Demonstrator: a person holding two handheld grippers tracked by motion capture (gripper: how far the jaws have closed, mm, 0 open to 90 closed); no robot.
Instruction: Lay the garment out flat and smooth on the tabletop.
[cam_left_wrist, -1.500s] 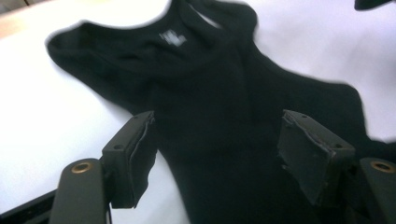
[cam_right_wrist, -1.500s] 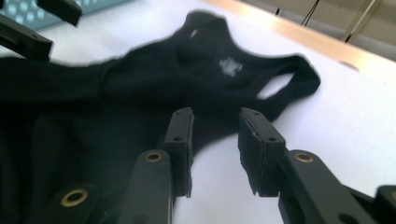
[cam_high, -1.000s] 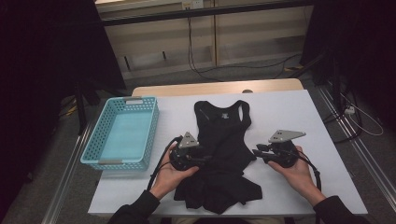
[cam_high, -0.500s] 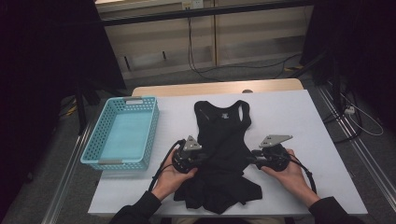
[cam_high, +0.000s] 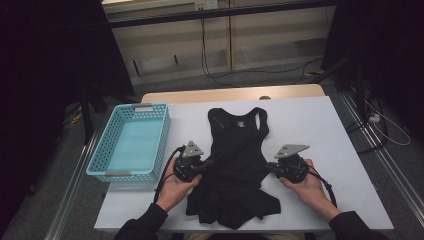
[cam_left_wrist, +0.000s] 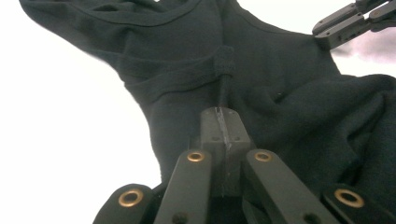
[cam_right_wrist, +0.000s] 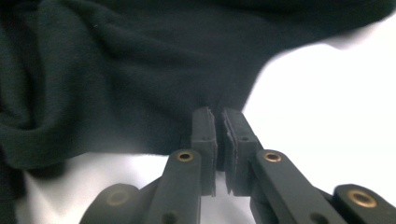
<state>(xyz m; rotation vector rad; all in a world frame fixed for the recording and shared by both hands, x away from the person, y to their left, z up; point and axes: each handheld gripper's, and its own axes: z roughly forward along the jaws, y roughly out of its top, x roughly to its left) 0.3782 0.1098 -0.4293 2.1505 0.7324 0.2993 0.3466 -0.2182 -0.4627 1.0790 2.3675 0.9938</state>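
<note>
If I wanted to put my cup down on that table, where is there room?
Bare table lies right of the black top, up to the far right corner, and a strip runs between the top and the blue basket. The near middle is crowded: left gripper and right gripper sit at the garment's edges.

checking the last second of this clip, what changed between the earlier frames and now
The right gripper moved in from the bare table to the right side edge of the black tank top, and its jaws now stand nearly closed at the cloth edge. The left gripper stayed at the top's left side, jaws shut on the fabric. The top, the blue basket and the table did not move.
</note>
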